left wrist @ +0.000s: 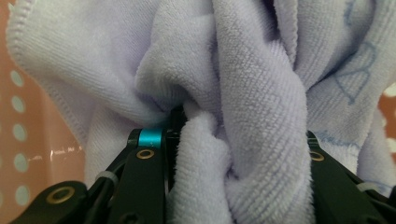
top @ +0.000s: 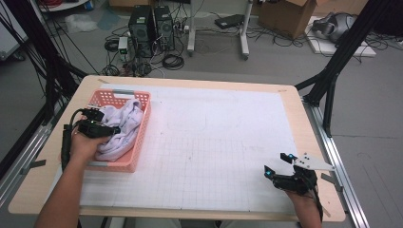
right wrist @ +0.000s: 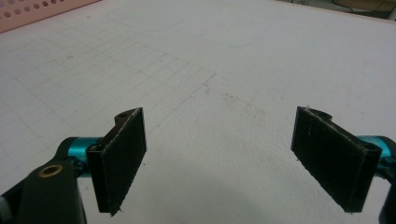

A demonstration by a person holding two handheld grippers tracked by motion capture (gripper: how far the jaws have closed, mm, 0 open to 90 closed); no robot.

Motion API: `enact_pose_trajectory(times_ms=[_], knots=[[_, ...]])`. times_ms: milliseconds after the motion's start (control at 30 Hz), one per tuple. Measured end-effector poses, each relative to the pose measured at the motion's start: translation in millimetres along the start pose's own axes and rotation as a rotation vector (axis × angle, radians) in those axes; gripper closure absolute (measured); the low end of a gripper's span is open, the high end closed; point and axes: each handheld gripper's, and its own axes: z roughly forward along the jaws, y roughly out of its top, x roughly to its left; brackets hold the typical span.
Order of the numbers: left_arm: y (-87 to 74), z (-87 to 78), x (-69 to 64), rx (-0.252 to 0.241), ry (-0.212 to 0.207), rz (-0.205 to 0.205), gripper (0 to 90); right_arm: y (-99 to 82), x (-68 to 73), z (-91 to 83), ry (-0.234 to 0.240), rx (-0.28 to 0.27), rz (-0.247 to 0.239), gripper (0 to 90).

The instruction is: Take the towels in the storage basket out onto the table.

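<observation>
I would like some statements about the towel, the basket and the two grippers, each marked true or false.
1. The lavender towel lies in the pink basket. True.
2. The left gripper has folds of the towel bunched between its jaws. True.
3. The right gripper holds a corner of the towel. False: its jaws stand wide apart with nothing between them, over the white mat.
4. The basket stands at the right edge of the table. False: it stands at the left side.
5. The towel is spread flat on the mat. False: it is crumpled in the basket.
</observation>
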Motion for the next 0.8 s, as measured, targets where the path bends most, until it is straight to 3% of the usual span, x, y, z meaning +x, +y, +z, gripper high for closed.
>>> enact_pose_trajectory(times_ms=[200, 800], knots=[[1.0, -12.6, 2.3, -0.119, 0.005, -0.028, 64.2, -0.6, -0.2, -2.3, -0.006, -0.004, -0.002, 17.1], [-13.0, -54.3, 4.6, -0.478, -0.036, -0.009, 64.5, -0.6, 1.1, -3.2, -0.011, -0.011, 0.001, 17.1]])
